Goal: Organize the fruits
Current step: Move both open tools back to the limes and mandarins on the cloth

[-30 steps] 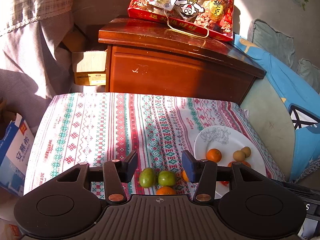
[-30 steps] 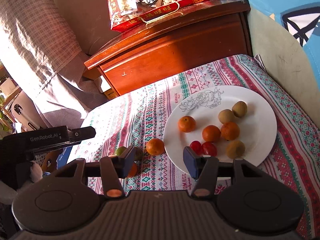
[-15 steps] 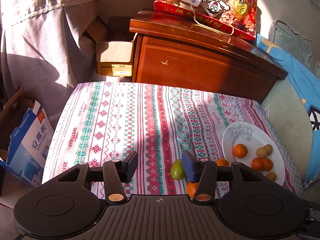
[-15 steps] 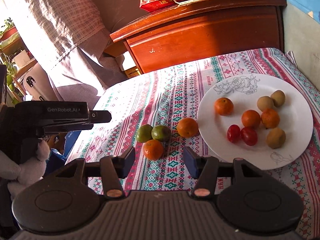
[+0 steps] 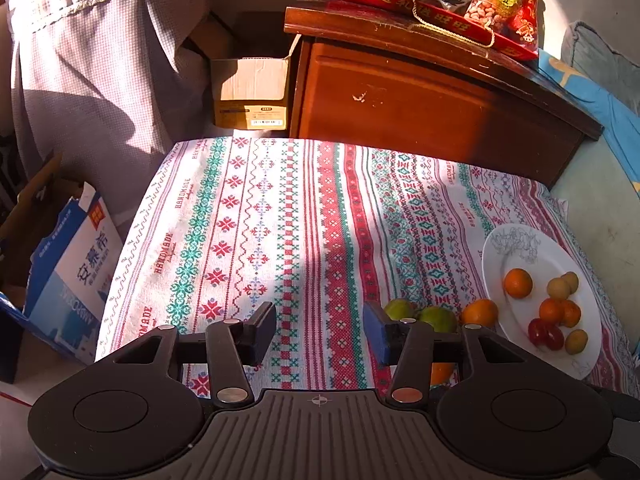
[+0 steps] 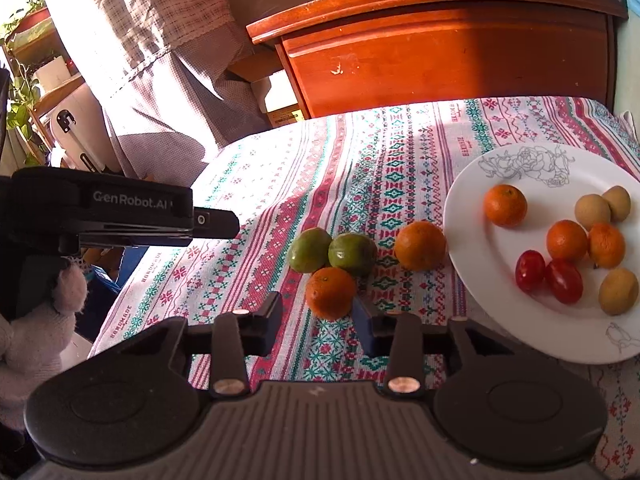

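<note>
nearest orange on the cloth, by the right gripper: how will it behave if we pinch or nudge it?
The nearest orange is round, so a nudge would probably roll it, though the woven cloth may slow it. It sits close against a green fruit, so pushing forward likely shifts both. The rind looks firm; the open right gripper should pinch it without squashing.

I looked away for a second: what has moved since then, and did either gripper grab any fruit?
The right gripper swung left off the plate and now lines up on the near orange, open. The left gripper slid left off the green fruits, open and empty. Nothing gripped or released; no fruit moved.
</note>
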Available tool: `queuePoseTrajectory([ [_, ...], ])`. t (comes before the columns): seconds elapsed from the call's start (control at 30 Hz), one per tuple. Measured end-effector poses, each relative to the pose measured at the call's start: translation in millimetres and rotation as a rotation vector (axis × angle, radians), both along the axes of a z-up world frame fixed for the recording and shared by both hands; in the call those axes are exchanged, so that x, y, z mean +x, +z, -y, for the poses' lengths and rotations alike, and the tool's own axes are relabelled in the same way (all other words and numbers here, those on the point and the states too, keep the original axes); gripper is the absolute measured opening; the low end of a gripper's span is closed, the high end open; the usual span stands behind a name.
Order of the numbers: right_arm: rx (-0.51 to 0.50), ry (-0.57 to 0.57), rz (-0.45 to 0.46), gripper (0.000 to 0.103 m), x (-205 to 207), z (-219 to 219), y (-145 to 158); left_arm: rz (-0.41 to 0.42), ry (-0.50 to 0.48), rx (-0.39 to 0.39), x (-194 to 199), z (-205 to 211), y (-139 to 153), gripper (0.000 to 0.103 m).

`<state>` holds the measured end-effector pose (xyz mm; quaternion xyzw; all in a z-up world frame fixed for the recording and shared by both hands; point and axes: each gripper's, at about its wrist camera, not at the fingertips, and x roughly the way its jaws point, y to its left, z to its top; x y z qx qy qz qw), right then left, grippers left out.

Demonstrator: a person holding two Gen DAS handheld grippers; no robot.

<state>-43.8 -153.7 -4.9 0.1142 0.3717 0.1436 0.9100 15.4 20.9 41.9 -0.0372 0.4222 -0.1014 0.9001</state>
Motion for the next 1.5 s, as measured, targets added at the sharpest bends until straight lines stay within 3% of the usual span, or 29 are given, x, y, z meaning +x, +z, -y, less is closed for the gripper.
queuePoseTrajectory([
  [0.27, -0.048, -0.010, 0.012, 0.031, 9, -6, -10, 0.001, -0.018, -0.001, 3, 1, -8, 0.045],
  [0.63, -0.055, -0.010, -0.010, 0.030, -8, 10, -8, 0.012, -0.110, -0.023, -1, 12, -15, 0.042],
  [1.03, -0.021, -0.058, -0.034, 0.030, -11, 29, -7, 0.025, -0.238, 0.028, -4, 32, -33, 0.042],
  [1.4, -0.001, -0.064, -0.042, 0.030, -10, 32, -8, 0.086, -0.311, 0.072, 0, 51, -41, 0.042],
  [1.5, 0.002, -0.065, -0.043, 0.030, -11, 33, -8, 0.094, -0.329, 0.077, 1, 53, -44, 0.038],
])
